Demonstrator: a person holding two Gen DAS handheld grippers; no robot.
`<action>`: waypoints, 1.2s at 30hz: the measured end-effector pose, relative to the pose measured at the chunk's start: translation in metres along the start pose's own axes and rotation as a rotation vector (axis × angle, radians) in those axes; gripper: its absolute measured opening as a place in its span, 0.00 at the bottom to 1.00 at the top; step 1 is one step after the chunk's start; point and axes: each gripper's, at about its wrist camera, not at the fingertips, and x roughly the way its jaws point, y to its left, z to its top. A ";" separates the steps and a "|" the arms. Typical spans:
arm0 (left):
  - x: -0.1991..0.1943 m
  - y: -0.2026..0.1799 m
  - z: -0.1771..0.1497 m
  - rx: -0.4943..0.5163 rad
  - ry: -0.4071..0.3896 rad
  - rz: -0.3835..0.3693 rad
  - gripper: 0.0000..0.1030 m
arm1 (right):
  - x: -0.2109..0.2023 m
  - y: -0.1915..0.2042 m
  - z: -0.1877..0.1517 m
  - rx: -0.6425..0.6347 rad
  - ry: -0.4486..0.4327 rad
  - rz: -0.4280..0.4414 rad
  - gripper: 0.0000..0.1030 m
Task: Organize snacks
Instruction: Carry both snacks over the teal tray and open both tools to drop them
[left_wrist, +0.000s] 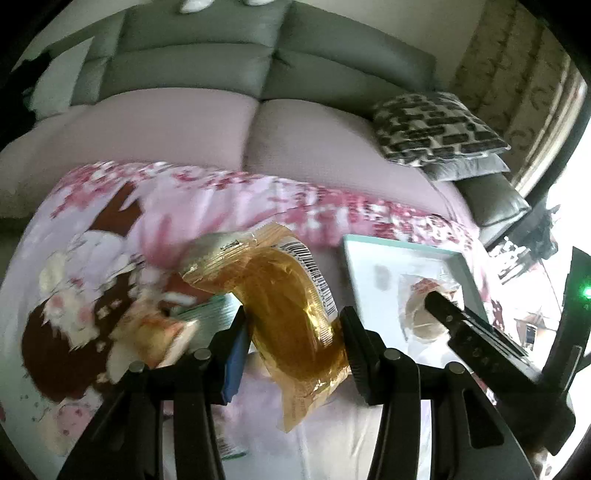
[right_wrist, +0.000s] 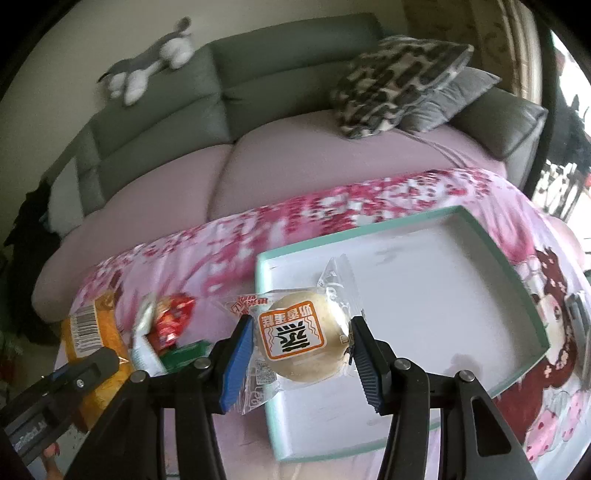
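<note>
Left wrist view: left gripper jaws clamp an amber snack packet. Right gripper jaws pinch a wrapped round bun, teal tray just beyond them.

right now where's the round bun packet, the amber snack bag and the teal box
round bun packet (right_wrist: 295, 341): right wrist view, on its orange label
amber snack bag (left_wrist: 284, 302): left wrist view, mid wrapper
teal box (right_wrist: 506, 258): right wrist view, right rim
</note>
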 end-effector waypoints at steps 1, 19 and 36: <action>0.003 -0.006 0.001 0.009 0.000 -0.005 0.48 | 0.001 -0.009 0.003 0.019 -0.003 -0.008 0.54; 0.072 -0.100 0.008 0.168 0.023 -0.086 0.48 | 0.022 -0.134 0.006 0.245 -0.003 -0.231 0.54; 0.131 -0.130 0.001 0.255 0.053 -0.106 0.49 | 0.033 -0.174 0.003 0.289 -0.034 -0.318 0.56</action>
